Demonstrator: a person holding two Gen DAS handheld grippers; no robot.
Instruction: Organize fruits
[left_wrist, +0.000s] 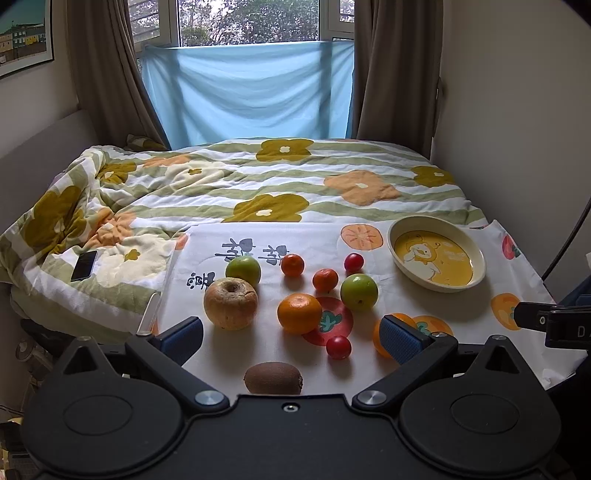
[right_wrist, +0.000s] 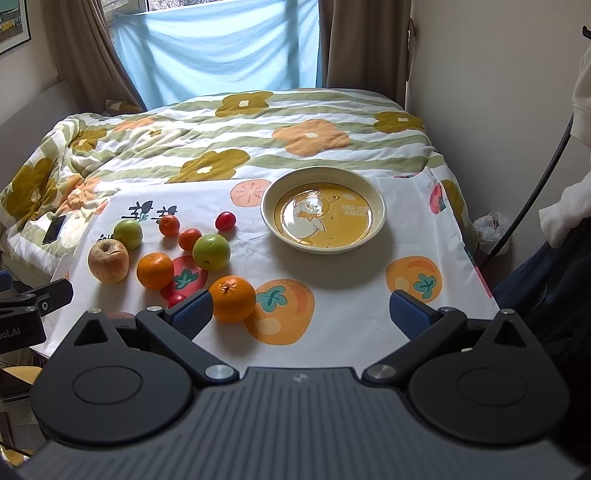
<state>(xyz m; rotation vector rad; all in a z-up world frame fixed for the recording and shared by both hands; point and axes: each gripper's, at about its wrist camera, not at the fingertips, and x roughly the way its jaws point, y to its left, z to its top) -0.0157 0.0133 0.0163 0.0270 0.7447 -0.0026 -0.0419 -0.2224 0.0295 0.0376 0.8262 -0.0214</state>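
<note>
Fruit lies loose on a cloth-covered desk (right_wrist: 351, 295); the dish (right_wrist: 378, 221) at far right is empty, so nothing looks sorted yet.
Both the left hand-held gripper (left_wrist: 291, 338) and right hand-held gripper (right_wrist: 303, 314) are spread, holding nothing. Counted: two oranges, two tangerines, two green apples, two red tomatoes, one tan apple (left_wrist: 230, 303), one kiwi (left_wrist: 273, 377).

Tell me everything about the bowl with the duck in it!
The bowl is shallow, round and glossy, looking like ceramic. Its rim is cream, and its yellow floor shows a white cartoon duck with some small writing. It sits upright on the fruit-print cloth, to the right of the loose fruit. Nothing is inside it, and no fruit or gripper touches it.
</note>
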